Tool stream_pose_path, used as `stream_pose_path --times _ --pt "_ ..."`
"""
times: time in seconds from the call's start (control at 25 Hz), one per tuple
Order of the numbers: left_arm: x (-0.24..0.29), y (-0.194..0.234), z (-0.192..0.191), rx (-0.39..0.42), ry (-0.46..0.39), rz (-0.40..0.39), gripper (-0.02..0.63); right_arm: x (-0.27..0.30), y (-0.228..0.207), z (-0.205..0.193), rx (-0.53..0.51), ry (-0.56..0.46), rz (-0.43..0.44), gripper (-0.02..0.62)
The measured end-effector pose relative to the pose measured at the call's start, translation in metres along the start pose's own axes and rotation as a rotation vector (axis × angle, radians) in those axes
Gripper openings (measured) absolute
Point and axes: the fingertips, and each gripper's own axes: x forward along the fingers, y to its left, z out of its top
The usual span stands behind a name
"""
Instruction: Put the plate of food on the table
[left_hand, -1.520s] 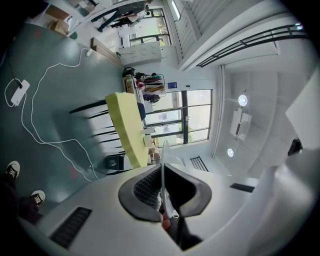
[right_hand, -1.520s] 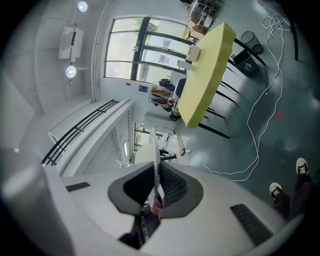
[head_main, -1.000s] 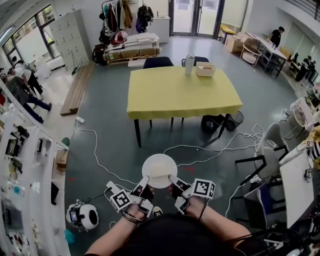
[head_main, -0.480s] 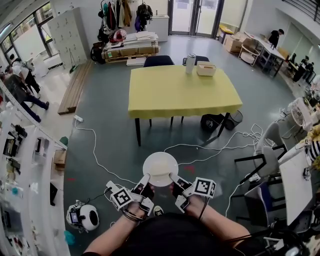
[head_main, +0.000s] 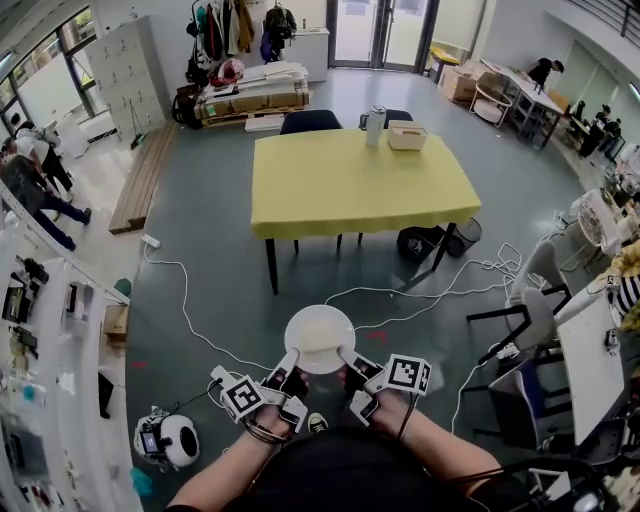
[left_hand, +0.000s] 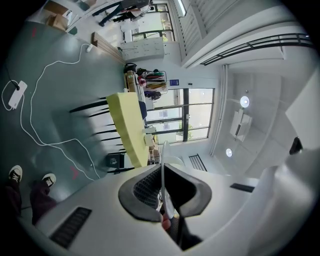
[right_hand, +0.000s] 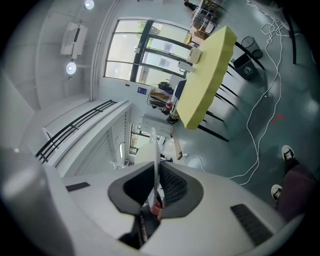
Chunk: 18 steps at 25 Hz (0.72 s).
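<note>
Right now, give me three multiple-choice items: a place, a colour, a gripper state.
1. Where is the plate relative to the table? A) on it B) held over the floor, short of it C) under it
2. What colour is the table top? A) yellow B) blue C) white
3. How are the left gripper and right gripper? A) both open B) only left shut C) both shut on the plate
B: grey floor lies under the plate; A: the top is yellow; C: each gripper view shows the rim pinched between jaws.
</note>
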Motion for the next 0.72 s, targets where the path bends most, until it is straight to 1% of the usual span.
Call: stream_pose_path --times 0.2,0.36,0.52,0.72 --pt "0.018 0.007 0.008 0.018 -0.003 0.019 0.020 0.011 -0.005 0.018 0.012 0.008 0.008 0.034" --pt "0.036 0.005 0.015 -0.004 -0.020 0.003 0.020 0.022 -0.009 0.034 0.018 0.028 0.012 0.034" --pt "0.056 0.008 0.028 0.023 -0.037 0.027 0.020 0.036 -0.012 0.056 0.016 0.048 0.019 0.034" --pt "0.081 0.006 0.039 0.005 -0.057 0.019 0.020 0.051 -0.014 0.082 0.016 0.068 0.025 0.034"
